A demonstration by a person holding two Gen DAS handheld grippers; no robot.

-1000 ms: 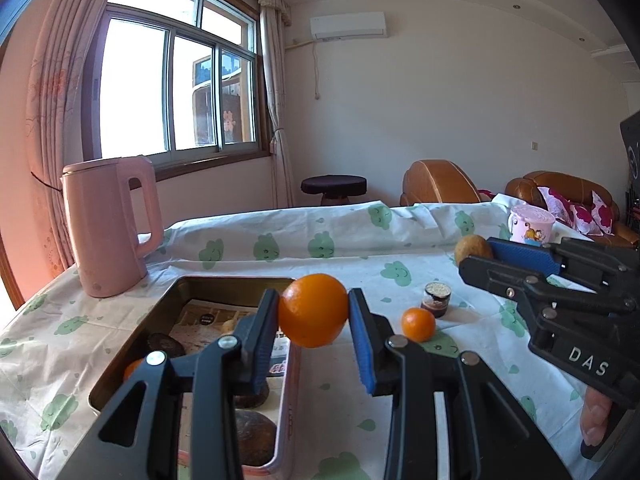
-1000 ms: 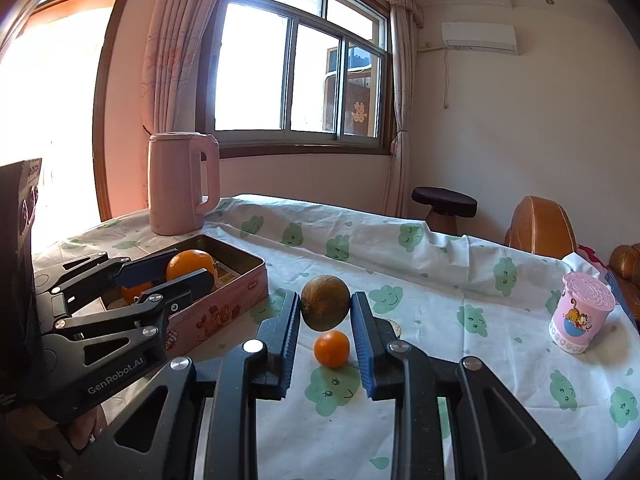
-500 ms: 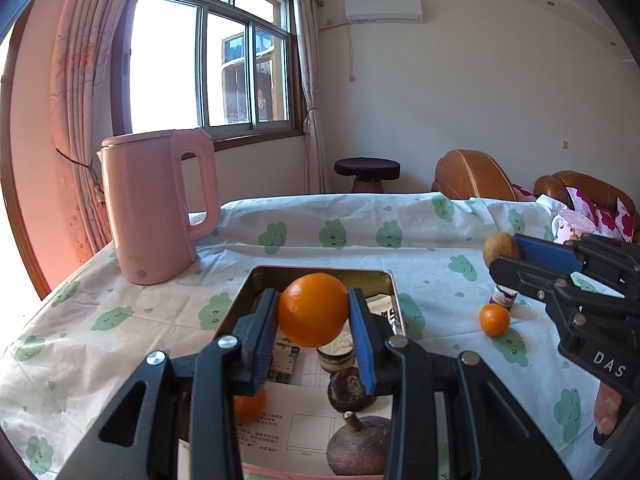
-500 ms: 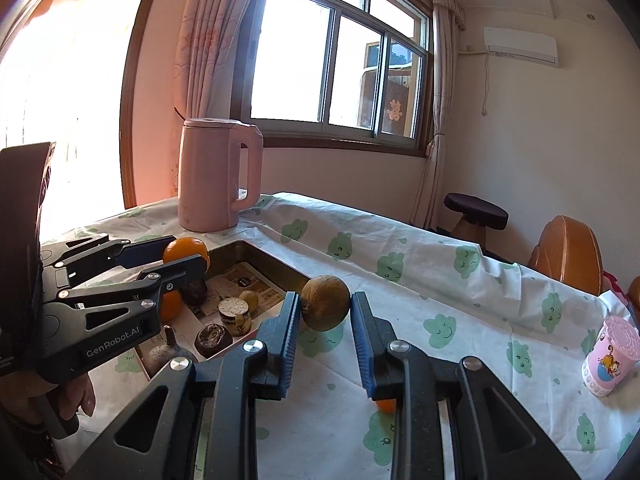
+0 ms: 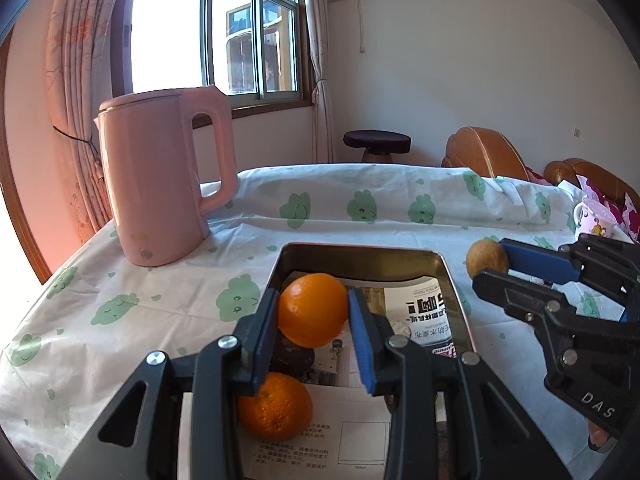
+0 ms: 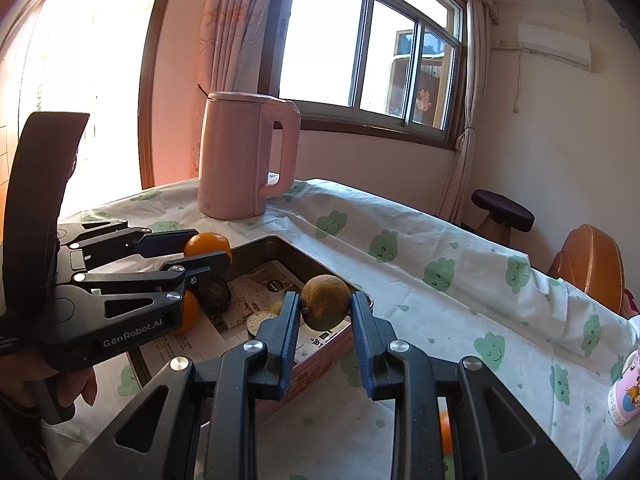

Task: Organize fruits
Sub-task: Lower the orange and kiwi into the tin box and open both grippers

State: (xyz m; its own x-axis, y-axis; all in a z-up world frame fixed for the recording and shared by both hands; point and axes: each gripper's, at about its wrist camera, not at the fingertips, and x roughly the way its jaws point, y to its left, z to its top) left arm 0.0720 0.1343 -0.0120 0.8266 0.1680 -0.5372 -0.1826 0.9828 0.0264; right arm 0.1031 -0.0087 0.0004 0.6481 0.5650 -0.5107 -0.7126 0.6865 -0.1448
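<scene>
Left gripper (image 5: pixel 313 316) clamped on an orange (image 5: pixel 312 310), blue pads pressed to both sides of the fruit, held over the open metal tin (image 5: pixel 450 276) near its far left corner. Right gripper (image 6: pixel 325 312) clamped on a brown round fruit (image 6: pixel 326 302), held above the tin's near rim, pink side wall just below. Inside the tin, on printed paper lining: a second orange (image 5: pixel 276 406) at the near left, a dark round fruit (image 5: pixel 292 356) just behind it, under the held orange, and a small lidded jar (image 6: pixel 258 322) partly hidden behind the right gripper's finger. Behind the tin, on the cloud-print tablecloth (image 5: pixel 120 304): a pink kettle (image 5: pixel 160 180), upright. Far right: a pink printed cup (image 6: pixel 624 396). Low in the right wrist view, beside the gripper body: a sliver of a small orange fruit (image 6: pixel 445 432) on the cloth.
</scene>
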